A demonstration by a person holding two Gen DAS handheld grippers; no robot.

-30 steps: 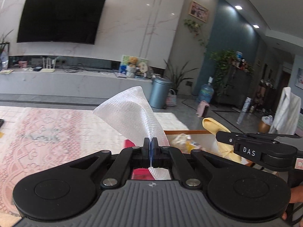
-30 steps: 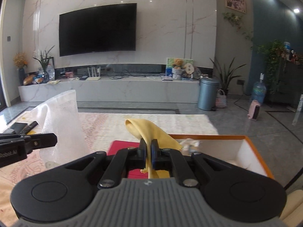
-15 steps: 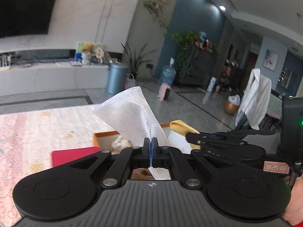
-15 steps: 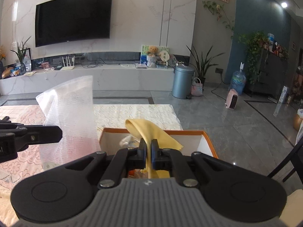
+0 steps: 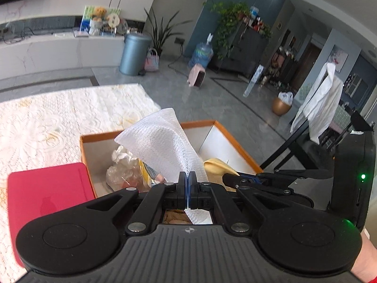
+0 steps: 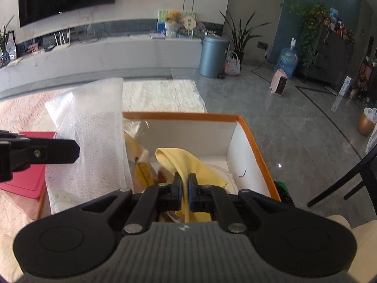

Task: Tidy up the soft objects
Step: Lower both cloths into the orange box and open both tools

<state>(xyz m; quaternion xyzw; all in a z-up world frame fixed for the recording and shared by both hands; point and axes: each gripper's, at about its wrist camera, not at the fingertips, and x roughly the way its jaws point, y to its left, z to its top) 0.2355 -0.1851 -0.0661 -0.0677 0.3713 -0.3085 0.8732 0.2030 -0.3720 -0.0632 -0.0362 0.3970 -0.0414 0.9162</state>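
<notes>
My left gripper [image 5: 187, 176] is shut on a white mesh foam sheet [image 5: 162, 143], which it holds above the orange-rimmed box [image 5: 235, 139]. My right gripper [image 6: 185, 179] is shut on a yellow cloth [image 6: 181, 160] and holds it over the same box [image 6: 254, 141]. In the right wrist view the white sheet [image 6: 92, 132] hangs at the left from the left gripper [image 6: 75, 151]. In the left wrist view the yellow cloth [image 5: 219, 166] and the right gripper [image 5: 226, 179] show at the right. The box holds crumpled plastic and paper [image 5: 124, 165].
A red flat lid [image 5: 47, 195] lies left of the box on a lace cloth [image 5: 59, 118]. Beyond are a grey tiled floor, a blue bin [image 6: 213, 56], a water bottle [image 6: 287, 61] and a dark chair [image 5: 306, 146] at the right.
Both grippers have swung right and tilted down with their loads. They now hang over the orange box, which fills more of both views. Both stay shut.
</notes>
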